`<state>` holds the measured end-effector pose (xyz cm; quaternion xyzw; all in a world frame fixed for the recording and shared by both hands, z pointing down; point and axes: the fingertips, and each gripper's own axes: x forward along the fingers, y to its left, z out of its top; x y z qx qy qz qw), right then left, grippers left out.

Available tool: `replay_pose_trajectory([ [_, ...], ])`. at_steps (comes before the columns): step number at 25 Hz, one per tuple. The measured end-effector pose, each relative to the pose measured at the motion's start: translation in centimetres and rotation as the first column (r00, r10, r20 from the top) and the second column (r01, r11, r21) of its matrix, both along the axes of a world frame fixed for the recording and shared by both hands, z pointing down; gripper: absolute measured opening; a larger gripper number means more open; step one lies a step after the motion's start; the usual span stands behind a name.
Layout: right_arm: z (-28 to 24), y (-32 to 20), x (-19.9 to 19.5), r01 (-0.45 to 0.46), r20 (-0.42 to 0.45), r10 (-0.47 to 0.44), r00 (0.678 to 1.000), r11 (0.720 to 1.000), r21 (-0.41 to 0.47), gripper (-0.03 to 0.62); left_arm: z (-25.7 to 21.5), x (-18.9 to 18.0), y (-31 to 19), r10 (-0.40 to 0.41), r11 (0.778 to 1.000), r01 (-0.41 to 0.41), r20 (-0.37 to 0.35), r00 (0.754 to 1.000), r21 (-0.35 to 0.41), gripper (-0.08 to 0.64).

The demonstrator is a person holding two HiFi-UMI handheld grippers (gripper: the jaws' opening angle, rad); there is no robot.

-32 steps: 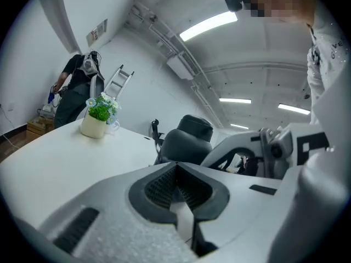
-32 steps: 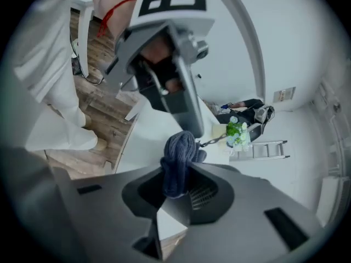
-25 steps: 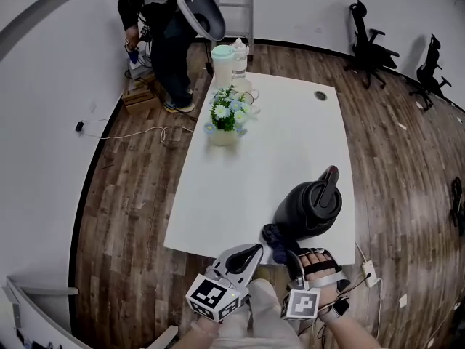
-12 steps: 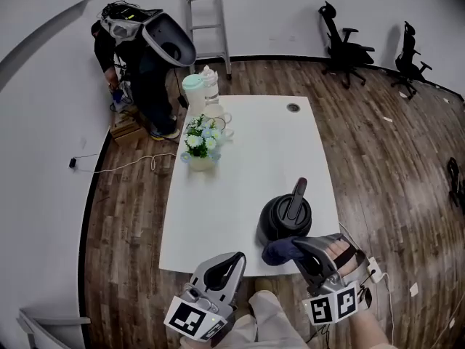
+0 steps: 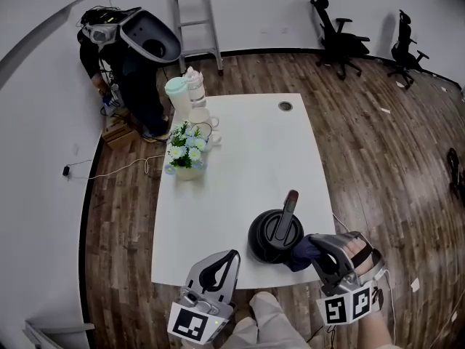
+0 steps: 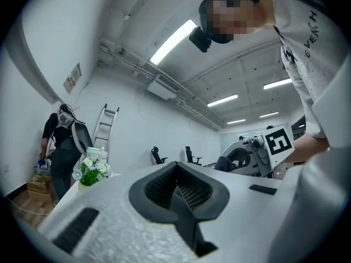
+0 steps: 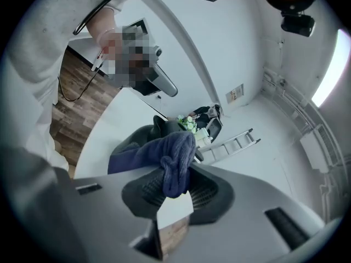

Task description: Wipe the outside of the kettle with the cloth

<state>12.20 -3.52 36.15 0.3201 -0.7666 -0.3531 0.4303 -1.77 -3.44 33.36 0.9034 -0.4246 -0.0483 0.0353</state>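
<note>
The black kettle [image 5: 275, 235] stands near the front right corner of the white table [image 5: 240, 166], its handle [image 5: 290, 206] pointing away from me. My right gripper [image 5: 318, 256] is shut on the dark blue cloth [image 5: 301, 253], which presses against the kettle's right front side. In the right gripper view the cloth [image 7: 171, 156] bunches between the jaws of the right gripper [image 7: 173, 188], with the kettle [image 7: 133, 142] just behind it. My left gripper [image 5: 227, 262] hovers at the table's front edge, left of the kettle, apart from it. In the left gripper view, the left gripper [image 6: 178, 188] is shut and holds nothing.
A vase of flowers [image 5: 182, 155] stands at the table's left edge, with a glass jug [image 5: 200, 115] and bottles [image 5: 182, 89] behind it. A person [image 5: 123, 57] bends over by the far left wall beside a ladder [image 5: 192, 13]. Office chairs [image 5: 338, 27] stand at the back right.
My right gripper has carried the cloth from the kettle's front round to its right side. The left gripper has stayed by the table's front edge.
</note>
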Motion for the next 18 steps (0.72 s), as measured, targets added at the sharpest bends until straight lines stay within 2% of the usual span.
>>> replay_pose_trajectory([
  [8, -0.8, -5.9, 3.0, -0.081, 0.038, 0.079, 0.996, 0.996, 0.029, 0.064, 1.2, -0.4, -2.5, -0.039, 0.999, 0.039, 0.026, 0.999, -0.011, 0.007],
  [10, -1.7, -7.5, 3.2, -0.104, 0.047, 0.101, 0.994, 0.992, 0.074, 0.064, 1.6, -0.9, -3.2, -0.058, 0.998, 0.058, 0.038, 0.998, 0.000, 0.007],
  [12, -4.5, -8.7, 3.1, -0.114, 0.092, 0.100, 0.991, 0.981, 0.155, 0.063, 1.8, -1.4, -3.7, -0.076, 0.997, 0.076, 0.040, 0.996, 0.000, 0.007],
  [14, -8.3, -8.8, 1.9, -0.036, 0.145, 0.002, 0.989, 0.973, 0.230, 0.063, 1.4, -1.9, -3.9, -0.100, 0.995, 0.099, 0.032, 0.995, 0.006, 0.008],
  [16, -11.1, -7.7, -0.9, 0.149, 0.135, -0.189, 0.973, 0.953, 0.264, 0.064, 0.7, -2.3, -4.0, -0.128, 0.992, 0.128, 0.013, 0.992, 0.001, 0.008],
  [18, -12.3, -5.6, -4.7, 0.377, 0.078, -0.404, 0.912, 0.896, 0.233, 0.064, -0.4, -2.7, -4.1, -0.154, 0.988, 0.154, 0.006, 0.988, 0.015, 0.006],
])
